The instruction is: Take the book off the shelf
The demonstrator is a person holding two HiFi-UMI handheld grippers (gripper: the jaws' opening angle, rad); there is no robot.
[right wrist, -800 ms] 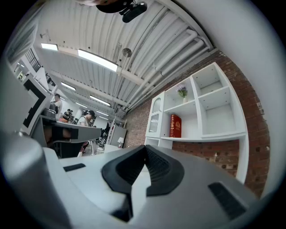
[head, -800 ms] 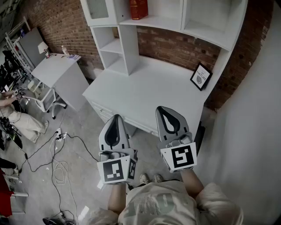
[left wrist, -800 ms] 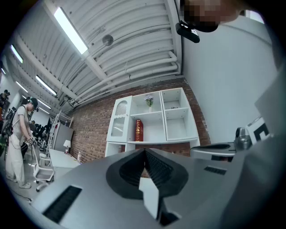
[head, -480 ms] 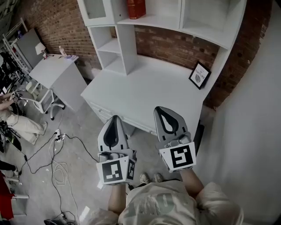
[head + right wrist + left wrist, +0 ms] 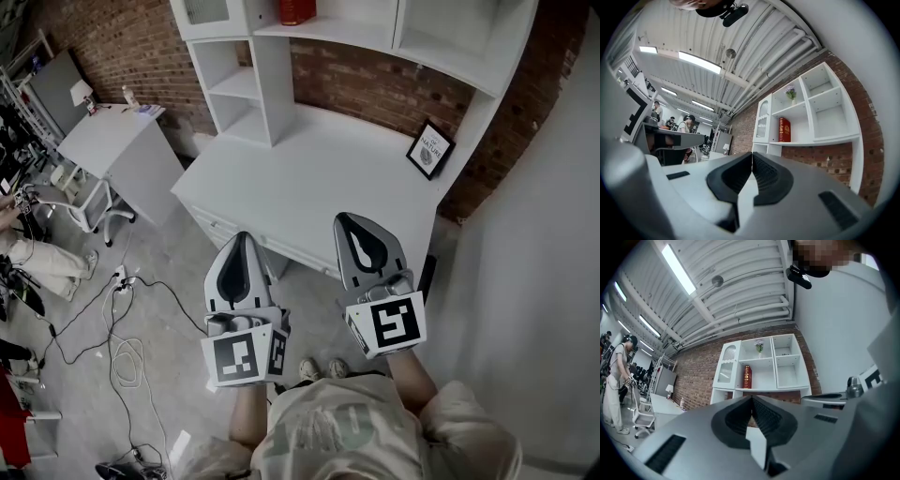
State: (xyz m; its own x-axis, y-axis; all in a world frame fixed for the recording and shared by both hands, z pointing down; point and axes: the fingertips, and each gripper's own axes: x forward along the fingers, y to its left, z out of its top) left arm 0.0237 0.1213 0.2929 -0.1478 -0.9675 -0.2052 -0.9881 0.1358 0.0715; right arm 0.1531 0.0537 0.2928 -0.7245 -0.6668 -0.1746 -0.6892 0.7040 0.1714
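A red book (image 5: 296, 9) stood upright on a white shelf (image 5: 328, 30) at the top centre of the head view, its gold spine markings too small to read. A framed sign (image 5: 430, 149) stood at the right of the white surface (image 5: 309, 187), its print illegible. Lower centre, the left gripper (image 5: 242, 242) and right gripper (image 5: 352, 223) had jaws closed together, holding nothing, well apart from the book.

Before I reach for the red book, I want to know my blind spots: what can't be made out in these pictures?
- Red book: head view, top edge cuts off all but its foot.
- Its spine lettering: both gripper views, too small to read.
- Framed sign: head view, print too small.
- Desk: both gripper views, hidden behind the left gripper and right gripper, both shut.
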